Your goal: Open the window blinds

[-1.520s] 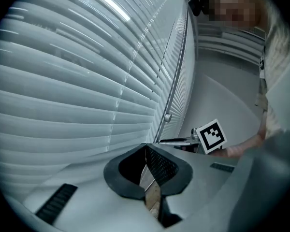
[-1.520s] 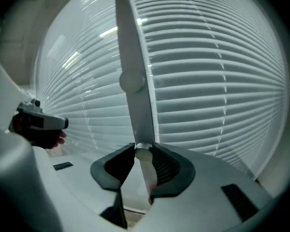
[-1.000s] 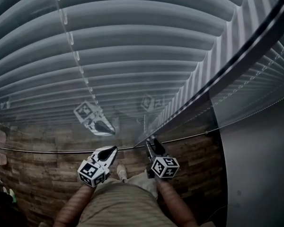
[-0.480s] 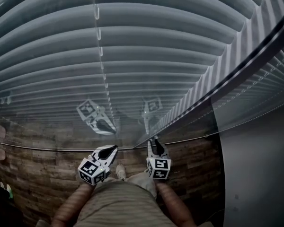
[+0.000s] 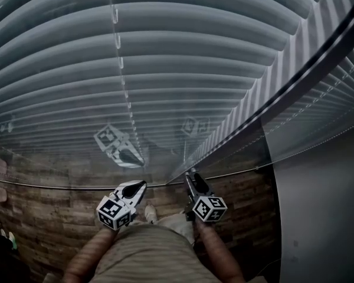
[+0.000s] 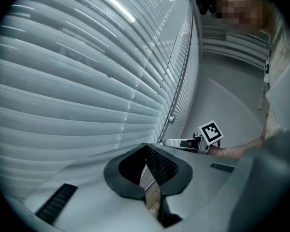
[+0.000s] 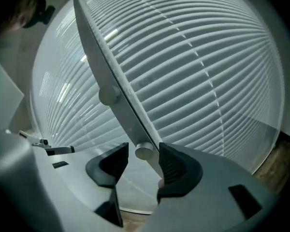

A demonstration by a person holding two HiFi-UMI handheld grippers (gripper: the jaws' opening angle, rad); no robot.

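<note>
Dim bluish light, fisheye-warped edges.

The left gripper (image 5: 141, 185) is held low and forward on a bare forearm (image 5: 87, 257), its fingers (image 6: 162, 166) closed tip to tip. Beside it, the right gripper (image 5: 189, 175) has just been opening its fingers (image 7: 176, 168), with a round knob (image 7: 144, 152) standing between them.

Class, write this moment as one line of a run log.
left gripper: shut, empty | right gripper: jaws just opened, knob between, not pinched | blinds: slats closed
</note>
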